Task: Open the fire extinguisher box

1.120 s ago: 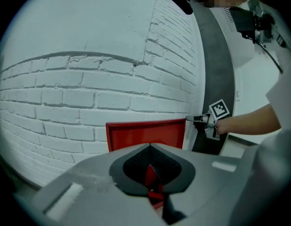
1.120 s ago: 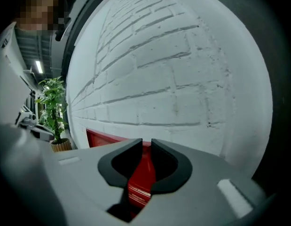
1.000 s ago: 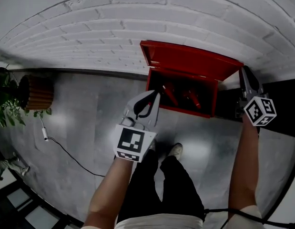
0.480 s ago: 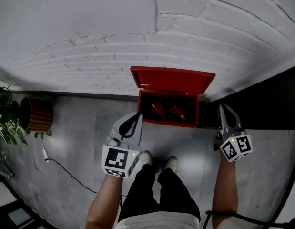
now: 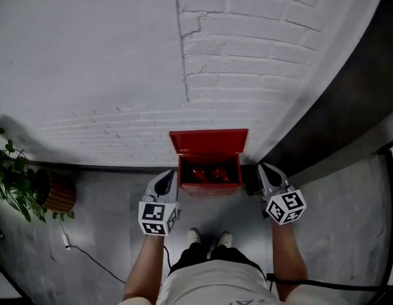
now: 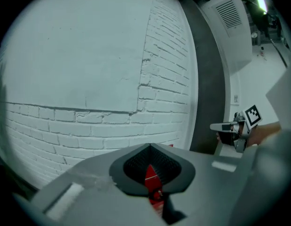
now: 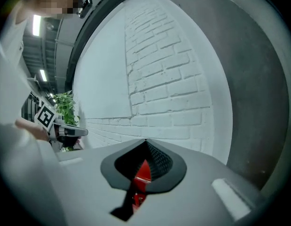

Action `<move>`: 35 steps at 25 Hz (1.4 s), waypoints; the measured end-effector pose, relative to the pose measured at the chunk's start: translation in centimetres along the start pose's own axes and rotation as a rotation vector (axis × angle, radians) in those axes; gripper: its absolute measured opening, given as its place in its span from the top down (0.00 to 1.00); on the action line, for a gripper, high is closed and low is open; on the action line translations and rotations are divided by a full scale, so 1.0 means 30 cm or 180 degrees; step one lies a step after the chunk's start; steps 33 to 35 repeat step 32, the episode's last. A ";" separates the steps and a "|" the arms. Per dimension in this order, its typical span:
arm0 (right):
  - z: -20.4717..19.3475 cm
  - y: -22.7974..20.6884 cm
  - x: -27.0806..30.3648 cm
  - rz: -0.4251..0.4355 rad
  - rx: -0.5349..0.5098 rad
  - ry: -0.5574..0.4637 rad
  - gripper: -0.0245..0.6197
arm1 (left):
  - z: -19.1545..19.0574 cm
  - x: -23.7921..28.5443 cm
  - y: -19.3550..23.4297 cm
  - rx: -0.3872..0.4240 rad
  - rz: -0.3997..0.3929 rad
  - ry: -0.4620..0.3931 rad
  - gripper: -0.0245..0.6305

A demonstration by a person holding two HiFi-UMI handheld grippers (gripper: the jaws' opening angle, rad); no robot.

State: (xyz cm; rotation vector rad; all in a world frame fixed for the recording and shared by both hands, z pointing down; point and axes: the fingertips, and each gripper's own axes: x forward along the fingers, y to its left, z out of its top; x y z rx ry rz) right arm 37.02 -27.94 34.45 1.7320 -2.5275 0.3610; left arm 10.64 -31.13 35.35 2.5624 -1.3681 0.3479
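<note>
Head view: fire extinguisher box (image 5: pixel 209 142) open against brick wall (image 5: pixel 120 75).

Inside the open red metal box (image 5: pixel 209 146) at mid-frame in the head view, the red shapes (image 5: pixel 207 173) are too small to identify. The left gripper (image 6: pixel 150 146) and the right gripper (image 7: pixel 145 141), each low in its own view, hide that box except for a red sliver. The green leafy plant (image 5: pixel 9 183) is cut off by the left edge.
</note>
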 end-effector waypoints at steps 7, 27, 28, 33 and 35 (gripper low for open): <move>0.095 0.029 -0.026 -0.0009 -0.0023 0.0031 0.95 | 0.112 -0.059 -0.041 0.0022 0.0014 -0.0080 0.95; 0.180 0.067 -0.033 0.0008 -0.0153 -0.0040 0.95 | 0.212 -0.048 -0.067 0.0076 -0.0095 -0.0230 0.95; 0.179 0.069 -0.036 0.0008 -0.0159 -0.0036 0.95 | 0.209 -0.051 -0.068 0.0076 -0.0099 -0.0225 0.95; 0.174 0.078 -0.049 0.0012 -0.0169 -0.0028 0.95 | 0.199 -0.063 -0.073 0.0069 -0.0105 -0.0203 0.95; 0.174 0.078 -0.049 0.0012 -0.0169 -0.0028 0.95 | 0.199 -0.063 -0.073 0.0069 -0.0105 -0.0203 0.95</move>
